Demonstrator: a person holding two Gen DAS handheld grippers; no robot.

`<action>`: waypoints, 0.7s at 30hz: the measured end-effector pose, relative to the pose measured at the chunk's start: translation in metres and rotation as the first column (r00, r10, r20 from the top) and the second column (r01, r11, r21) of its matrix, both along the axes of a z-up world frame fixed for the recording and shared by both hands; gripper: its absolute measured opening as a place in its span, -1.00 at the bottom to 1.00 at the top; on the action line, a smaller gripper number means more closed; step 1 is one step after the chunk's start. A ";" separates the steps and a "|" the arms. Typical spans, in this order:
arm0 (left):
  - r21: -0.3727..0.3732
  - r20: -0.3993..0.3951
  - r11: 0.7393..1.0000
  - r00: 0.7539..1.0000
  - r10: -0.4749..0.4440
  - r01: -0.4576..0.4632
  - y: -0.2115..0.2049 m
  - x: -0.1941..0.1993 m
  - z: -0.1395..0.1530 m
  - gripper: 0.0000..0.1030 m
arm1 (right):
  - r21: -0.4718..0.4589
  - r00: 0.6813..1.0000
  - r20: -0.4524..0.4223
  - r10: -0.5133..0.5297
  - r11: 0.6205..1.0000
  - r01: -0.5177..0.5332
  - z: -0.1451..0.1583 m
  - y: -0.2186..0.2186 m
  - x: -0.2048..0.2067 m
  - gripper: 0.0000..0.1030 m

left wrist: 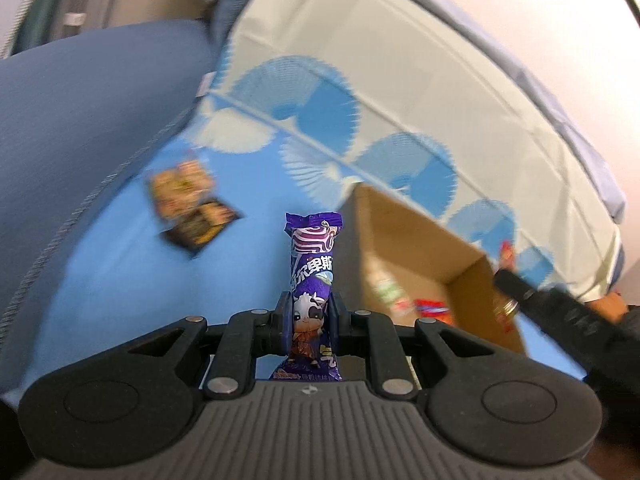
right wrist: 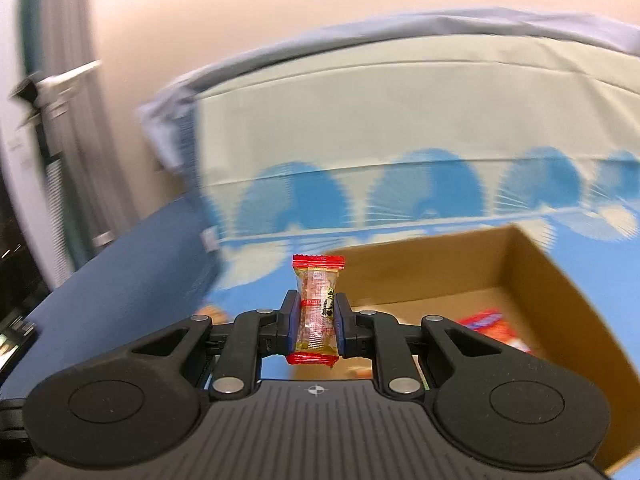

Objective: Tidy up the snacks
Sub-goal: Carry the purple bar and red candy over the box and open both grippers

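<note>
My left gripper is shut on a purple snack bar with a cartoon cow, which stands upright between the pads. To its right lies an open cardboard box with a few wrappers inside. My right gripper is shut on a small clear snack with red ends, just left of and in front of the same cardboard box. Red and orange packets lie on the box floor. In the left wrist view the other gripper's black finger shows at the box's right corner.
The box sits on a blue cloth with white fan patterns. Two flat snack packets lie on the cloth to the left. A dark blue cushion rises at the left, and a pale folded sheet lies behind.
</note>
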State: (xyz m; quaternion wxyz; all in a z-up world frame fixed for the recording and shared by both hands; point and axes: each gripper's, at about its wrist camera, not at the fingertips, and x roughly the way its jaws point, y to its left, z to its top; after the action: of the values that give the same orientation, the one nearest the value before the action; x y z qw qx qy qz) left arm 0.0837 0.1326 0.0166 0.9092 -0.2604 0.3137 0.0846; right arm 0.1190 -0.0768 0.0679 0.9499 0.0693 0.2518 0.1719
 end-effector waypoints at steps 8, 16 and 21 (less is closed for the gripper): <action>0.071 0.075 0.983 0.982 -0.176 0.171 -0.071 0.045 0.024 -0.52 | 0.021 0.983 -0.012 -0.183 0.983 0.183 -0.006 -0.047 0.020 -0.61; 0.569 0.125 0.822 0.983 -0.133 0.039 -0.056 0.024 0.039 0.98 | -0.005 0.964 -0.029 -0.265 0.964 0.265 -0.014 -0.055 0.022 0.64; 0.832 0.132 0.531 0.987 0.087 -0.158 0.023 0.025 0.039 0.99 | -0.023 0.979 -0.008 -0.202 0.979 0.202 -0.013 -0.039 0.016 0.64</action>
State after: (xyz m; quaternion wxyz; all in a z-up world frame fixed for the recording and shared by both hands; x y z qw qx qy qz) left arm 0.1091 0.1561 0.0555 0.9253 0.1828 0.1816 0.2784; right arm 0.1346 -0.1159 0.0544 0.9618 0.0849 0.2503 0.0713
